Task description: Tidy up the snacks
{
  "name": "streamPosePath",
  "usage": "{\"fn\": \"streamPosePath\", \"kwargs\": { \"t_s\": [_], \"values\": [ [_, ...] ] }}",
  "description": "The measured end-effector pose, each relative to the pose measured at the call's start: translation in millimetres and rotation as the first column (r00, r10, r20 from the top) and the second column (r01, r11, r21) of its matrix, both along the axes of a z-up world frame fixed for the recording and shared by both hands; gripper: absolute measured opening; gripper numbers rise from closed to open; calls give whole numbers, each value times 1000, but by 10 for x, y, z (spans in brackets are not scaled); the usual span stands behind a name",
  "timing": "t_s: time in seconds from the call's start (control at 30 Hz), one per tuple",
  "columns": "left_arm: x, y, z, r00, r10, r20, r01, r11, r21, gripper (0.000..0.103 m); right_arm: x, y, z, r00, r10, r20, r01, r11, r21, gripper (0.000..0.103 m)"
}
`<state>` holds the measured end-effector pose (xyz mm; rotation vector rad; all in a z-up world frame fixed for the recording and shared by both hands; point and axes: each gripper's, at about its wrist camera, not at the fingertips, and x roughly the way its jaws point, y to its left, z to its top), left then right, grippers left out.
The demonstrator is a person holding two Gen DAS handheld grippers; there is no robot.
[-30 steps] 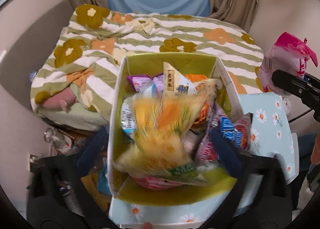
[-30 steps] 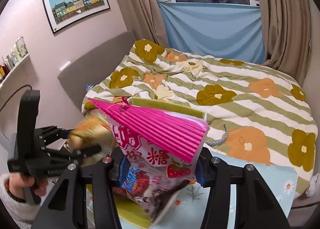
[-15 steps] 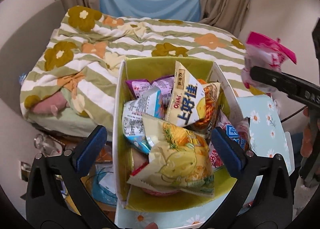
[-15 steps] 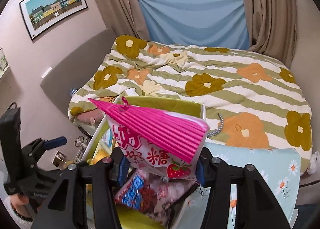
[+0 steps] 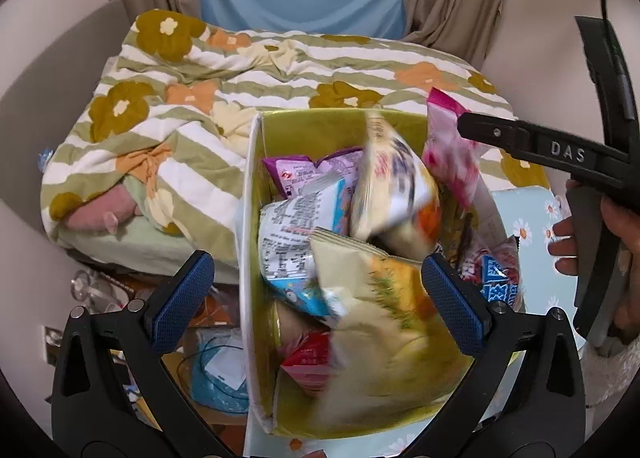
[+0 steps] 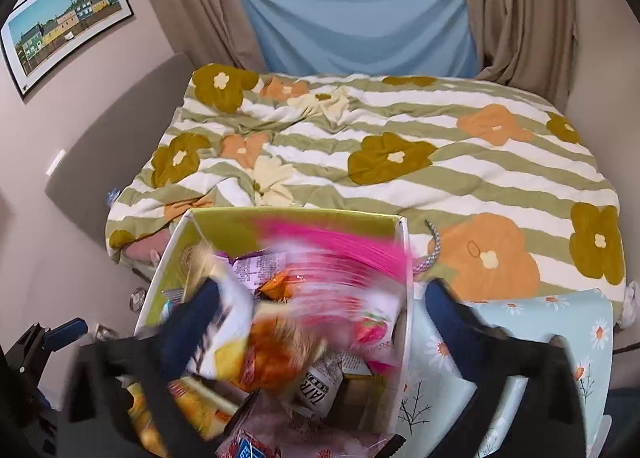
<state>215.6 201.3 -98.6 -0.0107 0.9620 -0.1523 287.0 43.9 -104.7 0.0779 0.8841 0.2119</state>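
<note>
A yellow-green box (image 5: 312, 130) with white outer walls holds several snack bags. It also shows in the right wrist view (image 6: 280, 220). My left gripper (image 5: 316, 298) is open and empty above the box's near end, over a yellow bag (image 5: 384, 322). My right gripper (image 6: 320, 322) is open over the box. The pink candy bag (image 6: 340, 258) is blurred between its fingers, dropping into the box. In the left wrist view the pink candy bag (image 5: 452, 154) stands at the box's right wall, by the right gripper's finger (image 5: 536, 146).
The box stands on a table with a light blue daisy cloth (image 6: 520, 342). A bed with a green-striped flowered duvet (image 6: 400, 162) lies behind. Clutter (image 5: 216, 362) sits on the floor left of the box. A hairband (image 6: 434, 246) lies on the bed edge.
My right gripper moved over the box, opened and let go of the pink candy bag. The white Oishi bag in the box shifted. My left gripper stayed open and drew back a little.
</note>
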Motion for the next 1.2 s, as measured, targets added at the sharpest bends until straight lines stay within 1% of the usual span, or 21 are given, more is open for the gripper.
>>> {"fn": "streamPosePath", "kwargs": {
  "t_s": [0.1, 0.23, 0.37, 0.47, 0.57, 0.7, 0.77, 0.97, 1.1, 1.2],
  "values": [
    [-20, -1, -12, 1000, 0, 3, 0, 1000, 6, 103, -58, 4, 5, 1000, -7, 8, 8, 1000, -30, 103],
    [-82, -21, 14, 1000, 6, 5, -6, 1000, 14, 103, -174, -14, 33, 1000, -2, 2, 2, 1000, -15, 103],
    [-185, -49, 130, 999, 20, 33, -21, 999, 25, 103, -301, -44, 124, 1000, -4, 19, 4, 1000, -11, 103],
    [-309, -103, 263, 997, 36, 66, -38, 999, 30, 103, -479, -86, 262, 999, -1, 51, 1, 1000, -10, 103],
    [-511, -188, 444, 993, 51, 107, -54, 998, 31, 103, -731, -175, 452, 996, -2, 88, 4, 1000, -13, 103],
    [-828, -355, 695, 984, 63, 165, -68, 997, 24, 103, -1191, -333, 759, 988, -20, 151, 24, 999, -26, 103],
    [-1011, -482, 826, 978, 62, 200, -68, 997, 25, 103, -1475, -456, 888, 983, -47, 175, 54, 998, -38, 103],
    [-1523, -793, 1069, 947, 43, 318, -55, 998, 28, 103, -2117, -780, 1020, 967, -129, 221, 151, 984, -89, 103],
    [-1719, -967, 1090, 938, 31, 344, -44, 999, 29, 103, -2452, -961, 1036, 950, -178, 259, 214, 970, -118, 103],
    [-1815, -1044, 1066, 936, 27, 351, -39, 999, 26, 103, -2615, -1056, 1020, 940, -198, 276, 243, 960, -139, 103]
  ]
}}
